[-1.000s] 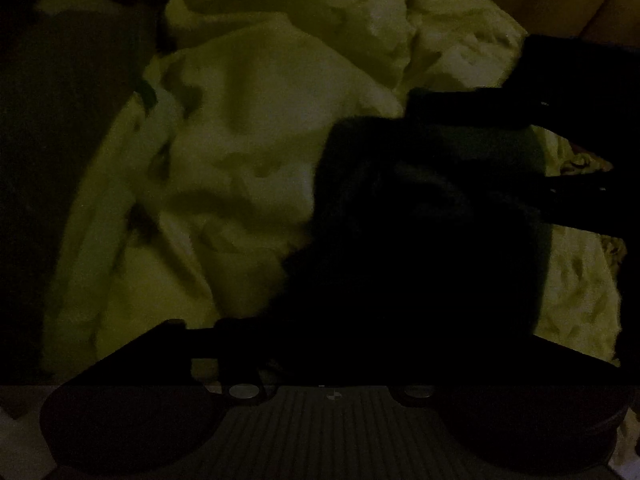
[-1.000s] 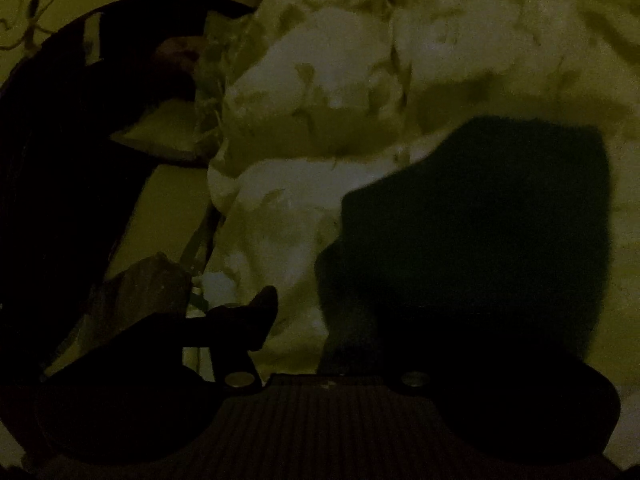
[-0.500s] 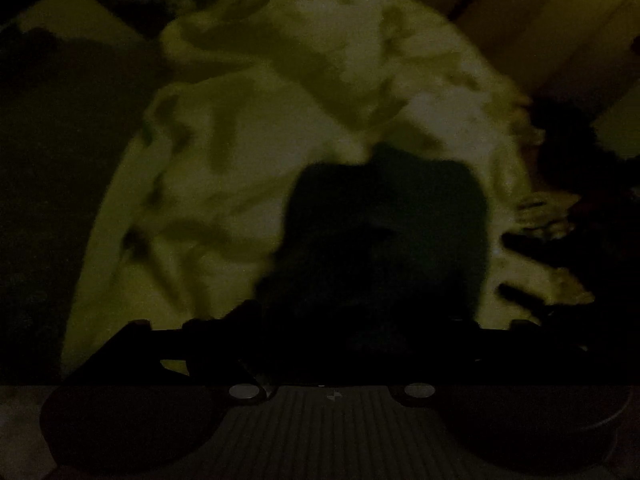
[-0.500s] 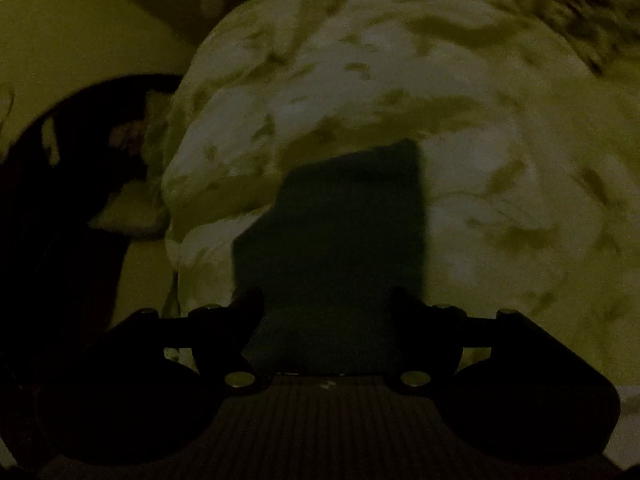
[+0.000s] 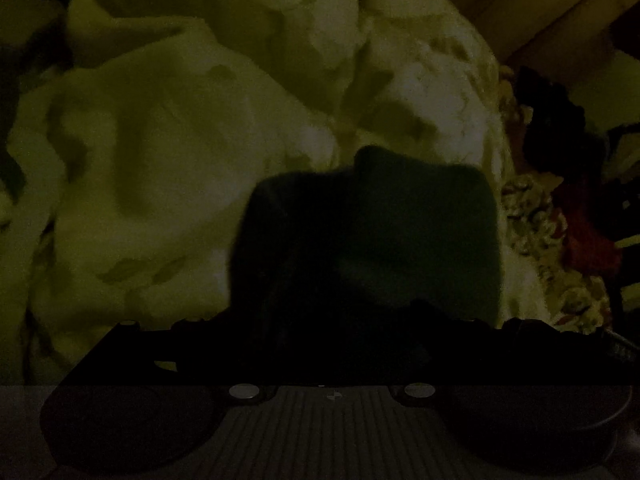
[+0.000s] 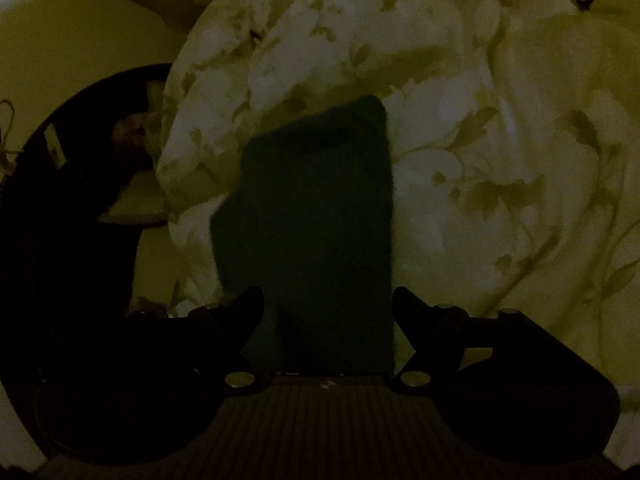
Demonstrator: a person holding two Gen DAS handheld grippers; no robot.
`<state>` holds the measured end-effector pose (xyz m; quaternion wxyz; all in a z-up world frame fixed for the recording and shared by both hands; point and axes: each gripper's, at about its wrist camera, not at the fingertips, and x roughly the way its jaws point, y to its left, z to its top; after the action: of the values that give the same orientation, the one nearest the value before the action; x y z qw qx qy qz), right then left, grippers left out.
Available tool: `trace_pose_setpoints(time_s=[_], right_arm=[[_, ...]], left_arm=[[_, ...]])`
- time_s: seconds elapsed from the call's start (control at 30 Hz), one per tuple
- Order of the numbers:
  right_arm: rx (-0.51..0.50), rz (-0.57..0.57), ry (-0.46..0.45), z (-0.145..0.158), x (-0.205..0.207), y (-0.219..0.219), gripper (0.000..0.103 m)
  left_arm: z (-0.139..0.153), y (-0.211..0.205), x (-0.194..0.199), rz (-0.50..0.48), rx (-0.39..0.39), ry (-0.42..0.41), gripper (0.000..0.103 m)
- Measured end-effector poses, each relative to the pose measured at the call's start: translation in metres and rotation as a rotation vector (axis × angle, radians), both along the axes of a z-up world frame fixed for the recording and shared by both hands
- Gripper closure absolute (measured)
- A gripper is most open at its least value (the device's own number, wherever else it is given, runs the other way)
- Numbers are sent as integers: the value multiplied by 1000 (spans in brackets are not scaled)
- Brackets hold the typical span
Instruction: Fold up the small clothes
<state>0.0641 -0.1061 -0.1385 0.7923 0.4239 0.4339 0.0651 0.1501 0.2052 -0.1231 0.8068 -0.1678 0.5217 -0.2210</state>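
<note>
Dark green folded cloth [image 6: 316,224] is lying on the pale leaf-patterned bedding [image 6: 500,140], the right gripper [image 6: 326,312] is standing wide around its near end, having just been opening, while the left gripper's [image 5: 340,344] jaws are too dark to tell.

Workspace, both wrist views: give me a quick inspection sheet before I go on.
Surface: rumpled pale bedding with a leaf print.
Job's things: one dark garment lying on the bedding, folded to a rough rectangle.
Clutter: dark unclear shapes at the left view's right edge.
Grippers: right gripper open, fingers either side of the garment, apart from it; left gripper too dark to read.
Cables: nothing seen.
Surroundings: dim room; wall beyond.
</note>
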Motion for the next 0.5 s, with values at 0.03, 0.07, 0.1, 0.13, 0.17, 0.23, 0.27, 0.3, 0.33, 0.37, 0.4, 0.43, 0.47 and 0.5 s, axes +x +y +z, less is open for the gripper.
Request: trace_pose_setpoints(time_s=[0.03,0.07,0.1,0.13,0.17,0.23,0.27,0.3,0.33,0.37,0.4,0.43,0.47,0.5], right_arm=[[2,0,3,-2,0,0,27],[6,3,5,-5,1,-1,27],[11,6,8,-7,1,-1,27],[17,7,14,-10,1,-1,27],[24,7,19,-12,1,-1,27],[36,7,24,-16,2,-2,27],[43,7,24,-18,3,-2,26],[51,6,22,-20,4,-3,26],[63,6,21,-22,5,-3,25],[77,6,19,-24,6,-4,24],[93,6,17,-27,7,-4,23],[107,5,21,-30,9,-4,22],[114,0,24,-33,11,-4,22],[123,0,21,-35,13,-3,21]], left_arm=[[-2,-1,1,-2,0,4,0],[-4,-2,2,-3,-10,5,0],[-5,-2,3,-1,-15,5,0],[-6,-3,4,3,-15,6,0],[-8,-4,5,3,-11,6,0],[-8,-4,6,8,4,-4,0],[-7,-3,6,15,8,-10,0],[-5,0,6,27,4,-19,0],[-3,4,5,42,-5,-30,0],[-2,8,4,63,-12,-42,0],[-2,11,4,84,-14,-48,0],[-5,14,5,92,-18,-39,0],[-10,15,9,86,-25,-13,0],[-15,14,13,77,-35,17,0]])
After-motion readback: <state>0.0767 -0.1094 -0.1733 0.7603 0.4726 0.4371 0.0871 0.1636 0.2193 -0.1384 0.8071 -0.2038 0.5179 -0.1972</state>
